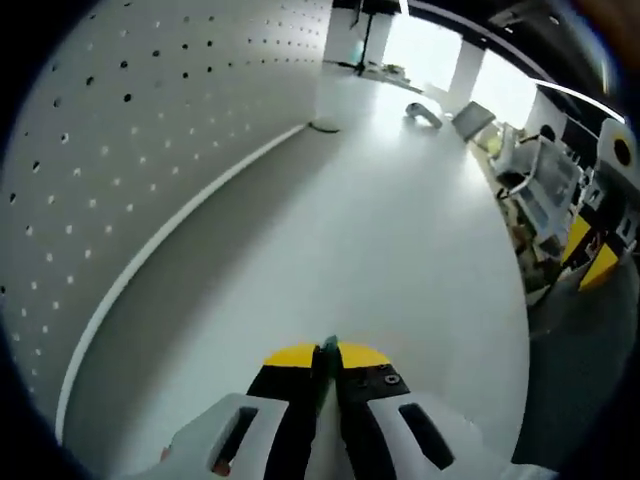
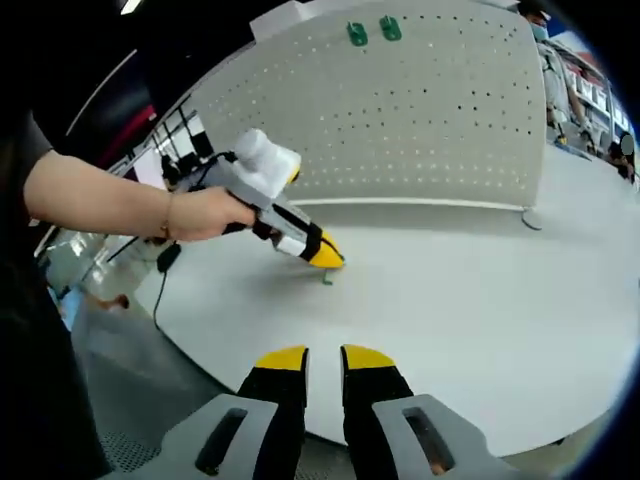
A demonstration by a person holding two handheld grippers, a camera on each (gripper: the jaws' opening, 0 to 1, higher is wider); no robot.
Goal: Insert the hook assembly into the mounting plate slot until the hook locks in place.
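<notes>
Left gripper view: hook (image 1: pixel 327 349) between fingers (image 1: pixel 300 385).

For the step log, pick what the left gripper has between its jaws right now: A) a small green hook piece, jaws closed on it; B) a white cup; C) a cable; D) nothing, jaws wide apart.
A: in the left gripper view the left gripper has its jaws closed on a small green hook piece, just above the white table.

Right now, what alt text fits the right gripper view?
A person's hand holds the left gripper, jaws shut on a small green hook at the white table. Two green hooks hang on the pegboard; the right gripper is open.
</notes>
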